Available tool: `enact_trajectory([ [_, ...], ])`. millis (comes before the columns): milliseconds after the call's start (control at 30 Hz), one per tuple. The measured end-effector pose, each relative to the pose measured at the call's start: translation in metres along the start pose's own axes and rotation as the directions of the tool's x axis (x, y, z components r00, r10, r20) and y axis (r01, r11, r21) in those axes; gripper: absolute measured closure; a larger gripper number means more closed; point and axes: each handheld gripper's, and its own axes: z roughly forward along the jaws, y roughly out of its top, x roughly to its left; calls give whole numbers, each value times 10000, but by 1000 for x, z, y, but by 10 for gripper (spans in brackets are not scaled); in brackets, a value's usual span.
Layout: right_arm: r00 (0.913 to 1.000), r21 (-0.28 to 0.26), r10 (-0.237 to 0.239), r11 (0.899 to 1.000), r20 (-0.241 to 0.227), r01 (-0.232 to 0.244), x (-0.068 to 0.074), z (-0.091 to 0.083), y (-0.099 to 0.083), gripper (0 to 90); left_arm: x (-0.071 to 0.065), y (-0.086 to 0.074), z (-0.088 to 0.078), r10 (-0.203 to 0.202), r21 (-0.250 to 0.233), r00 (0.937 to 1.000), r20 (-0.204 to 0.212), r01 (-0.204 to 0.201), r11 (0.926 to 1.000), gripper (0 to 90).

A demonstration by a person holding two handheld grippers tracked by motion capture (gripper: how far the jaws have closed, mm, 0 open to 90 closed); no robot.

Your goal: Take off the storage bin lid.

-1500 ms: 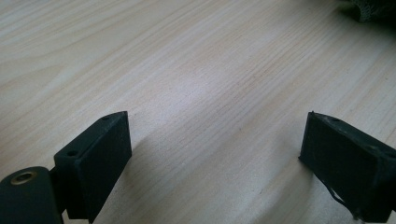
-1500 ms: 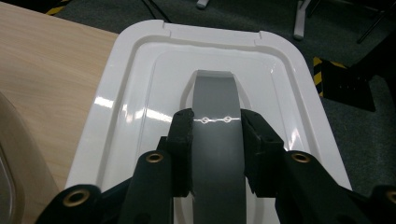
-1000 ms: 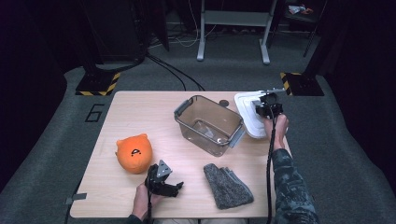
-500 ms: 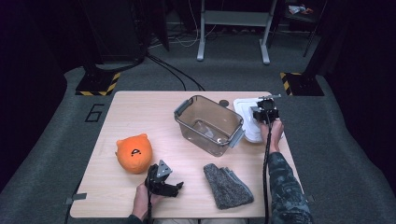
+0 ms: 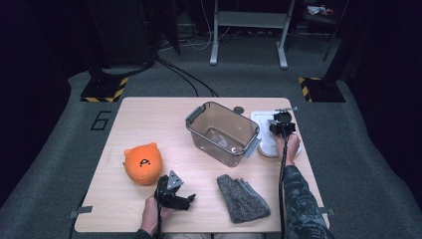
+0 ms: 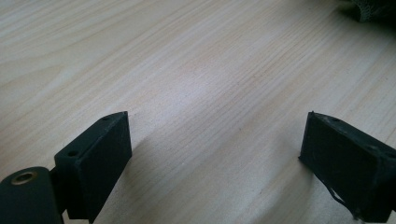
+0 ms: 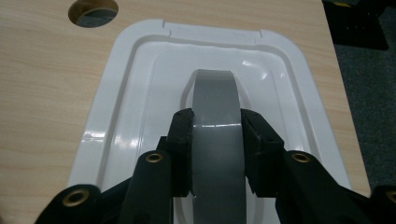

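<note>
- Your right gripper (image 7: 217, 140) pinches a roll of grey tape (image 7: 217, 140) on edge, one jaw pressed on each flat side, just above the white lid (image 7: 116, 116) that lies flat at the centre of the right gripper view. In the high view the gripper (image 5: 281, 124) sits at the right of the frame, over the lid (image 5: 259, 119) beside the clear plastic bin (image 5: 222, 132).
- Judging by this, the step in hand is setting the tape on the lid. Bring the roll straight onto the lid's recessed middle, not onto the raised rim, so it cannot tip off the edge.
- The roll stands upright on its rim, so it will probably roll or topple once released. Let its lower edge touch the lid first, then spread the jaws slowly.
- Keep clear of the bin's latch at the lid's near side; a bump could shift the lid.
- Your left gripper (image 5: 174, 191) rests low at the lower left of the high view, between the orange plush toy (image 5: 143, 163) and the grey knitted cloth (image 5: 243, 199). Its jaws stand spread wide with bare wooden surface (image 6: 210, 70) between them; leave it parked there.
</note>
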Motion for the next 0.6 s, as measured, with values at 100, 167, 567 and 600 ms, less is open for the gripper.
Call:
enact_trajectory([
  [100, 10000, 90, -15, 10000, 10, 15, -1, 5, -3, 663, 0, 0, 0, 4, 9, 10000, 3, -4, 10000, 85],
  [167, 10000, 167, -44, 9999, 35, 43, 0, 6, -4, 663, 0, 0, 0, 39, 37, 10000, -4, -39, 10000, 85],
  [567, 9991, -130, -30, 9999, -434, 25, -4, -15, -3, 385, 0, 0, 0, 31, 36, 10000, -3, -31, 10000, 85],
  [600, 9985, -207, -36, 9998, -546, 25, -6, -20, -3, 359, 0, 0, 0, 34, 36, 10000, -5, -34, 10000, 86],
])
